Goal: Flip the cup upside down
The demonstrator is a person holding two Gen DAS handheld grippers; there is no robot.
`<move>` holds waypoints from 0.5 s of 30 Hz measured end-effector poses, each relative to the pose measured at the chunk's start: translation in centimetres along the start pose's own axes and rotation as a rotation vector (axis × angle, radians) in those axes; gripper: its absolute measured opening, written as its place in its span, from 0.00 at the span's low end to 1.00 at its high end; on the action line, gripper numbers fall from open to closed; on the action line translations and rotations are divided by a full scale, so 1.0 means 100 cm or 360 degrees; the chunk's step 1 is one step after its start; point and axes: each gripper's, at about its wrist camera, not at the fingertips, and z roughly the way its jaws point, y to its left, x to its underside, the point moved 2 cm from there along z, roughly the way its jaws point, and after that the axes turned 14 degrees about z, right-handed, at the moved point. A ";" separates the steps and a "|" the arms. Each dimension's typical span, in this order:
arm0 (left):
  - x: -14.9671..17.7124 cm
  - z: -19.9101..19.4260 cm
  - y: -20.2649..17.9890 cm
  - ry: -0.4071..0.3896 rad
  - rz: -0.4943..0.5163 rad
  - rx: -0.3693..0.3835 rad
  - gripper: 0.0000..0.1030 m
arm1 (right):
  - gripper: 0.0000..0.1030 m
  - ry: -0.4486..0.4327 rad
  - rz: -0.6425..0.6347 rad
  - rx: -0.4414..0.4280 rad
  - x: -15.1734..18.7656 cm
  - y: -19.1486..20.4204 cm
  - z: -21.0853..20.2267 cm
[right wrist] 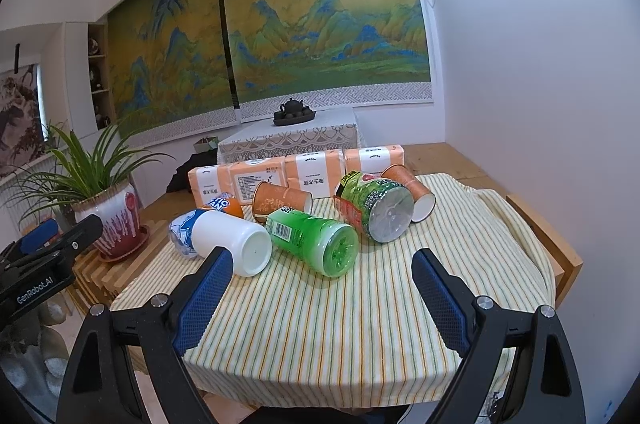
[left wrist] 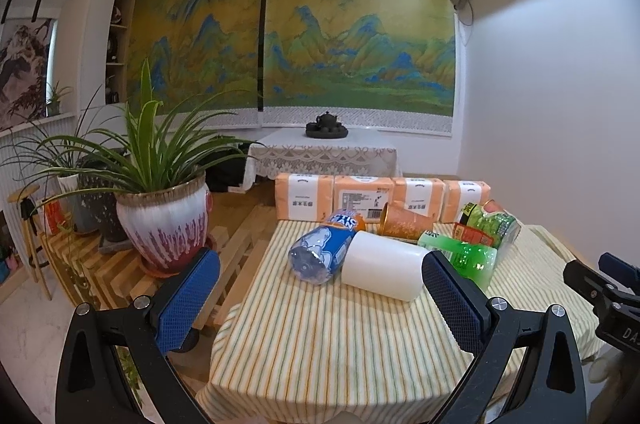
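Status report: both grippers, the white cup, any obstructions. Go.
Left gripper and right gripper open, empty. White plastic cup on its side on striped cloth. Blue-labelled bottle and green bottle crowd it.

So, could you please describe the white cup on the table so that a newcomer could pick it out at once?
Start at the table with the striped cloth, where several containers lie on their sides in front of a row of orange packs. The white cup is at the left of the group, between a blue-labelled bottle and a bright green bottle. It alone is plain, opaque white, with no label.
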 end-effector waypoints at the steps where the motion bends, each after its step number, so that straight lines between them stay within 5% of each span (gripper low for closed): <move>1: 0.000 -0.001 0.000 -0.0003 0.0000 0.0000 1.00 | 0.86 0.0000 -0.0001 0.0000 0.000 0.000 0.000; 15: 0.000 0.005 -0.002 0.0016 0.0007 0.0016 1.00 | 0.86 0.0007 -0.0007 -0.0006 0.000 -0.001 0.003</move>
